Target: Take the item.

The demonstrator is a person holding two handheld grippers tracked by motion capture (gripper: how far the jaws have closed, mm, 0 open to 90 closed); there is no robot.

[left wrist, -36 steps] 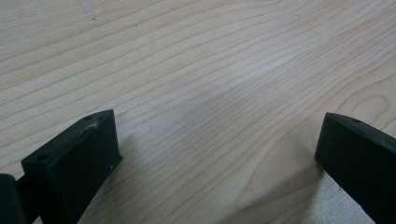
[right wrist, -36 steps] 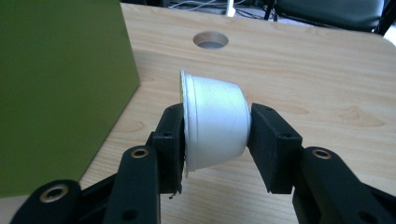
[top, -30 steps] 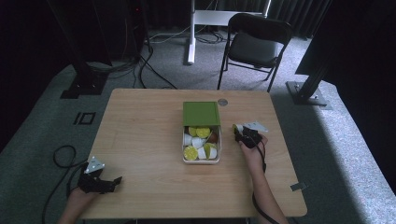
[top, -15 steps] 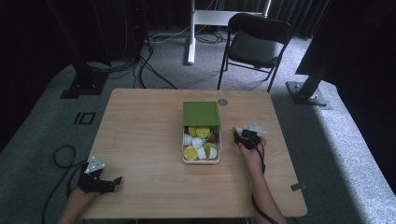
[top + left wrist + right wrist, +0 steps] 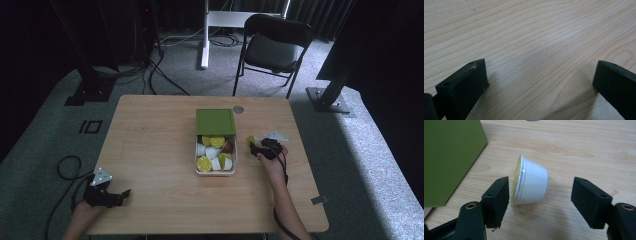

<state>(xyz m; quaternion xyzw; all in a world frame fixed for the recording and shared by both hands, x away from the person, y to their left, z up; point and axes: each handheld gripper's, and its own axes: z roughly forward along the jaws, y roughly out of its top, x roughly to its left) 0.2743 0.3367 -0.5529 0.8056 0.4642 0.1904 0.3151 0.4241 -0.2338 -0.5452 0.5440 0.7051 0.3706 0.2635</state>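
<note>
White pod lies sideways between just-opened right hand-held gripper jaws

Parted fingers over wooden table

Matt wood table, glossy plastic cup

The right gripper has just been opening its black jaws: earlier it pinches the small white plastic cup with a yellow foil lid, and now the jaws stand apart around it. The cup now lies on its side on the light wooden table, its lid close against one pad, the other pad clear of its base.
</note>
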